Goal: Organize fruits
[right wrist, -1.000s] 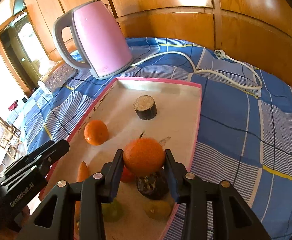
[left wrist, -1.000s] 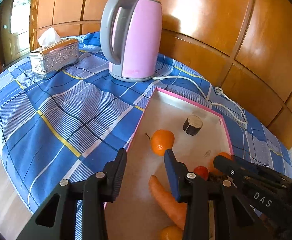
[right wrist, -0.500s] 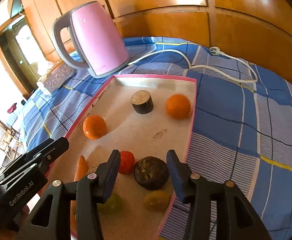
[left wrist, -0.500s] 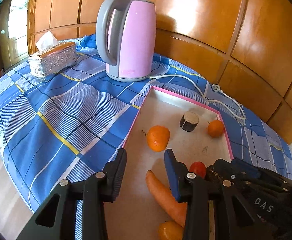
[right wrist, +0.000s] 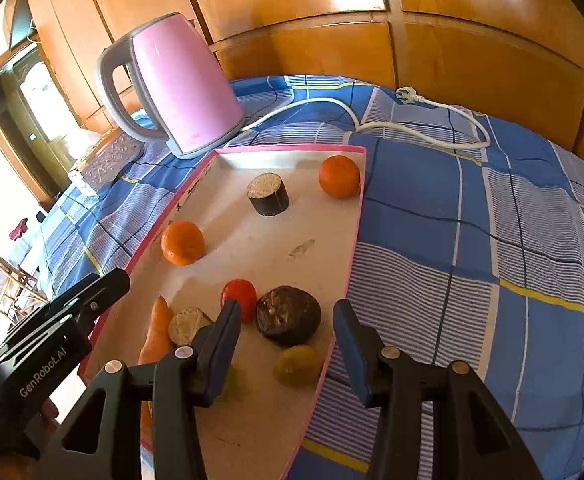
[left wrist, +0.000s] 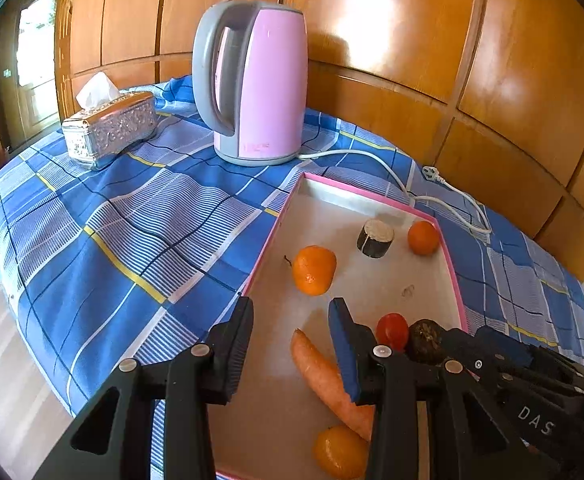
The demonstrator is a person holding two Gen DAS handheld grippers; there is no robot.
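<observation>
I see a surface draped in a blue plaid cloth [left wrist: 139,240]. Directly on it stand a pink kettle [left wrist: 257,84] near the wooden wall, its white cord [right wrist: 376,120] trailing across the cloth, an ornate silver tissue box [left wrist: 109,130] beside the kettle, and a pink-rimmed tray [left wrist: 454,276] lying flat, just in front of the kettle.

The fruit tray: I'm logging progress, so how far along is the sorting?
Done: one orange sits in the tray's far corner. In hand: nothing; the right tongs have just been opening and are empty, as are the left tongs. Left: the other orange, tomato and carrot lie mixed.
</observation>
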